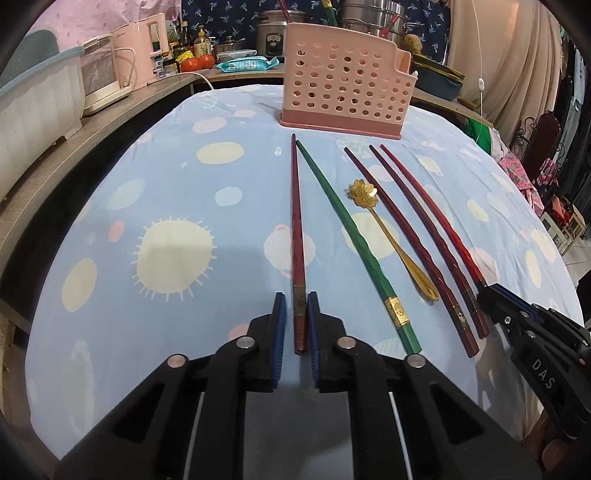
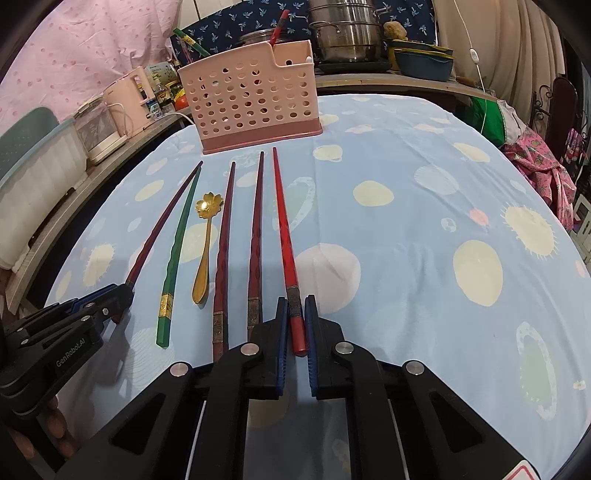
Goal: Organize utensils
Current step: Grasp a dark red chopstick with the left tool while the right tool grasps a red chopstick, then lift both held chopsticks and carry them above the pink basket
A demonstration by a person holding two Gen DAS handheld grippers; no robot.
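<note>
Several chopsticks and a gold flower spoon [image 1: 391, 240] lie in a row on the blue patterned tablecloth [image 1: 177, 184], in front of a pink perforated utensil holder [image 1: 343, 85]. My left gripper [image 1: 296, 306] is shut on the thick end of the leftmost dark red chopstick [image 1: 297, 221], which rests on the cloth. My right gripper [image 2: 296, 301] is shut on the thick end of the bright red chopstick [image 2: 283, 229] at the right of the row, also resting on the cloth. Between them lie a green chopstick [image 2: 177, 251], the spoon [image 2: 205, 251] and two dark red chopsticks [image 2: 224, 251] [image 2: 256, 240].
The holder [image 2: 255, 99] has chopsticks standing in it. A counter [image 1: 55, 155] along the left carries a white tub, a pink kettle [image 1: 138, 55] and bottles. Steel pots [image 2: 343, 33] stand behind. A dark chair and pink cloth [image 2: 543, 166] are off the table's right edge.
</note>
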